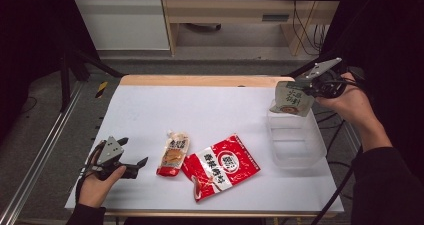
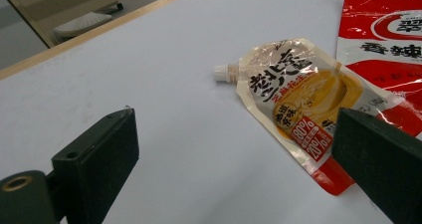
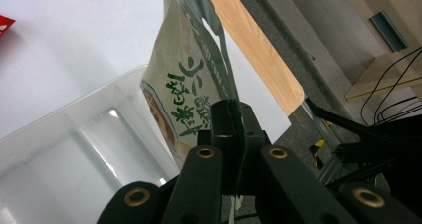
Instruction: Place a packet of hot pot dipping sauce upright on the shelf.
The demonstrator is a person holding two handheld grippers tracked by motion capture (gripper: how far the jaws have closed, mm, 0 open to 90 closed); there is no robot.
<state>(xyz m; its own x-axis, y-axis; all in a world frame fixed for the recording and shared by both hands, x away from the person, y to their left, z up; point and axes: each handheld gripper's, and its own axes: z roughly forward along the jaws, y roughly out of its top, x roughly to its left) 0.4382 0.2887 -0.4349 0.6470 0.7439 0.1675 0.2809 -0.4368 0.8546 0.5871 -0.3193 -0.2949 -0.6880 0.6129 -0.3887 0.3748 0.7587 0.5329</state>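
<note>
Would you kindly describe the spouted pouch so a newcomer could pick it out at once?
On the white table, look near the front edge, left of the clear plastic bin. The spouted pouch lies flat just left of the red packet; it alone has a white screw cap and yellow-orange artwork.

The spouted pouch [image 2: 298, 99] and red packet [image 1: 221, 166] are gleaming like glossy plastic film; the bin [image 1: 295, 140] is looking clear plastic, the tabletop [image 1: 210, 110] matt white.

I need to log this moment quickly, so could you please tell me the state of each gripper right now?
Left gripper: open, holding nothing, low over the table.
Right gripper: closed on a pale green pouch, above the clear tub.
</note>
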